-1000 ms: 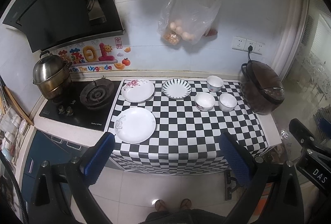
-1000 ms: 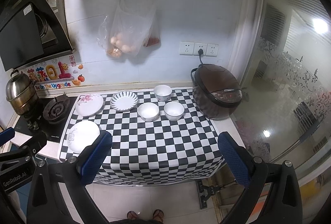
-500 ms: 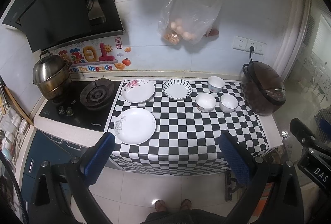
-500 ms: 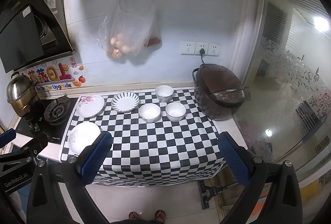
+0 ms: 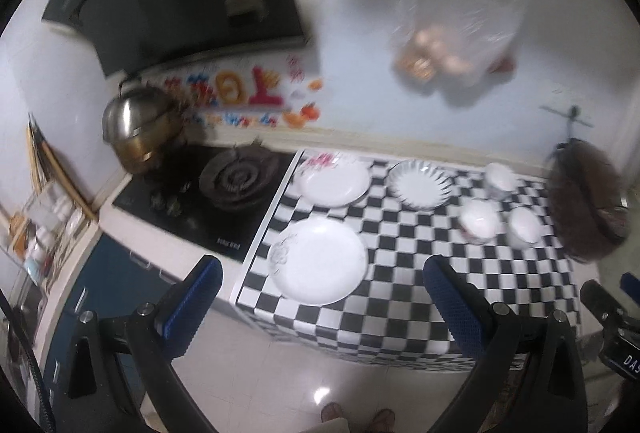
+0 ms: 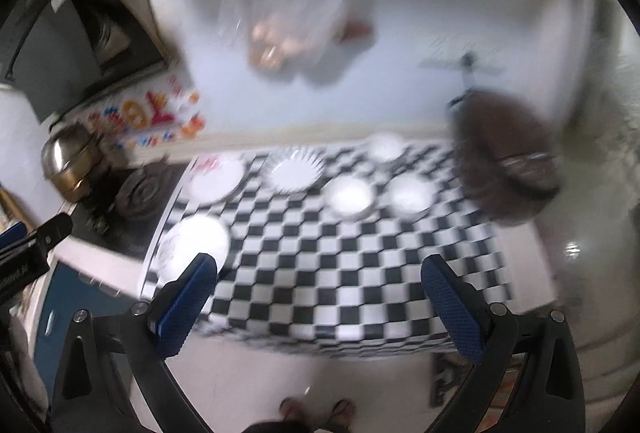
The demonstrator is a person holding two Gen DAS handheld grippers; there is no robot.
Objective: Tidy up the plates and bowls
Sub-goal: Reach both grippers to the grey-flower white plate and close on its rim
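On the checkered counter (image 5: 404, 273) lie three plates: a large white plate (image 5: 318, 260) at the front left, a pink-flowered plate (image 5: 334, 183) behind it, and a dark-rayed plate (image 5: 421, 184) beside that. Three small white bowls (image 5: 479, 219) (image 5: 525, 224) (image 5: 500, 177) stand to the right. My left gripper (image 5: 320, 297) is open, held in the air short of the counter's front edge, with nothing between its fingers. My right gripper (image 6: 318, 297) is also open and empty. Its view is blurred and shows the large plate (image 6: 194, 243) and the bowls (image 6: 350, 198) (image 6: 410, 195) (image 6: 386, 147).
A gas hob (image 5: 240, 179) with a steel pot (image 5: 140, 125) behind it lies left of the counter. A brown rice cooker (image 5: 586, 201) stands at the right end. A plastic bag of food (image 5: 452, 45) hangs on the wall. The person's feet (image 5: 356, 415) show on the tiled floor.
Both grippers have moved forward and down toward the counter, so the plates and bowls look larger; both views are now motion-blurred. Nothing on the counter has moved.
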